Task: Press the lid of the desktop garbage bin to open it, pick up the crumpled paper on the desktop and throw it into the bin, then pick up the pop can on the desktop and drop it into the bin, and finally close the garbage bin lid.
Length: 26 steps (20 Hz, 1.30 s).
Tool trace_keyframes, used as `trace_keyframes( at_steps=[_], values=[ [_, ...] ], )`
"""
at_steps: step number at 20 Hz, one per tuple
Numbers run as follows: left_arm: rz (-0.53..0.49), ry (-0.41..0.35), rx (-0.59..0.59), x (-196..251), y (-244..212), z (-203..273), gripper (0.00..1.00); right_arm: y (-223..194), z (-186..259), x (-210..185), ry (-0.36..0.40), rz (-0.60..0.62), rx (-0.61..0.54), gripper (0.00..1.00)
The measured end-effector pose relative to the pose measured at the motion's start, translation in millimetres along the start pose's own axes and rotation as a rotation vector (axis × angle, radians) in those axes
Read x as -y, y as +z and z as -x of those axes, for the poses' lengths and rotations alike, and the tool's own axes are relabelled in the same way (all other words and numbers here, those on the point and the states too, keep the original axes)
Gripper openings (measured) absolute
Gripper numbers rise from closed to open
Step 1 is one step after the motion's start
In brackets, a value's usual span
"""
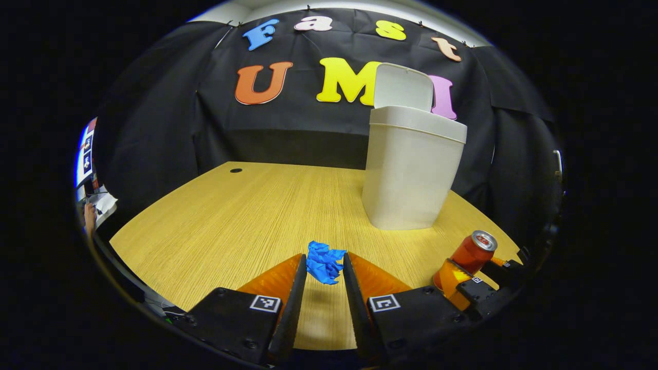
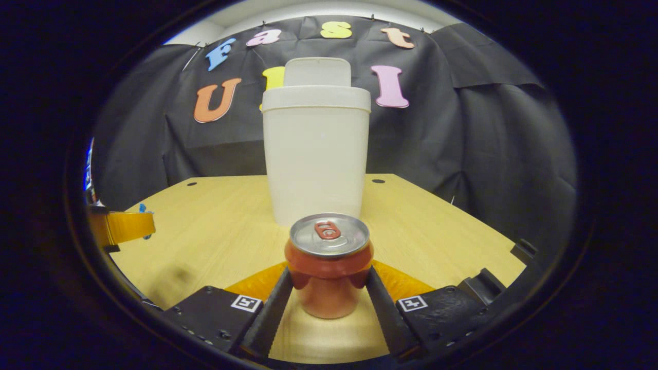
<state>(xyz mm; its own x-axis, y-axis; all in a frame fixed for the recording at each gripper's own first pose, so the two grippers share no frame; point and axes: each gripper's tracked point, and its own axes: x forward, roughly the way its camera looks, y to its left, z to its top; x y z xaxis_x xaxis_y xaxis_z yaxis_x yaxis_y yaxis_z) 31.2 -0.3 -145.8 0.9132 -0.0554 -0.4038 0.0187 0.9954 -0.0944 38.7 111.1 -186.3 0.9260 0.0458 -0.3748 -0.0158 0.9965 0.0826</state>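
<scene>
A blue crumpled paper (image 1: 324, 263) lies on the wooden desktop (image 1: 241, 216). My left gripper (image 1: 324, 270) is shut on it, both fingertips touching its sides. A red pop can (image 2: 329, 267) stands upright on the desk between the fingers of my right gripper (image 2: 329, 280), which press on both its sides. The left gripper view shows the can (image 1: 472, 251) at the right with the right gripper (image 1: 465, 275) around it. The white garbage bin (image 2: 316, 159) stands behind the can, its lid (image 2: 317, 72) swung up and open. The bin (image 1: 411, 174) is to the right beyond the paper.
One finger of the left gripper (image 2: 126, 226) reaches in from the left edge of the right gripper view, with a bit of blue paper beside it. Small round holes (image 1: 236, 170) sit near the desk's far edge. Black cloth walls close the back and sides.
</scene>
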Motion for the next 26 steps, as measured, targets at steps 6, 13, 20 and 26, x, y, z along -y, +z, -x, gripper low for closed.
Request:
trace_keyframes(
  at_steps=[6, 13, 20, 26],
  values=[
    [-0.019, 0.001, 0.032, 3, 9, 8, 0.48, 31, 19, 5, 0.033, -0.016, 0.057, 0.81],
    [-0.033, 0.036, 0.149, 5, 47, 44, 0.48, 79, 39, 32, 0.076, -0.013, 0.119, 0.81],
    [-0.012, 0.029, 0.228, 20, 78, 66, 0.48, 126, 61, 77, 0.088, -0.034, 0.201, 0.81],
    [-0.036, 0.04, 0.286, 29, 122, 57, 0.48, 133, 64, 94, 0.105, -0.07, 0.198, 0.81]
  ],
)
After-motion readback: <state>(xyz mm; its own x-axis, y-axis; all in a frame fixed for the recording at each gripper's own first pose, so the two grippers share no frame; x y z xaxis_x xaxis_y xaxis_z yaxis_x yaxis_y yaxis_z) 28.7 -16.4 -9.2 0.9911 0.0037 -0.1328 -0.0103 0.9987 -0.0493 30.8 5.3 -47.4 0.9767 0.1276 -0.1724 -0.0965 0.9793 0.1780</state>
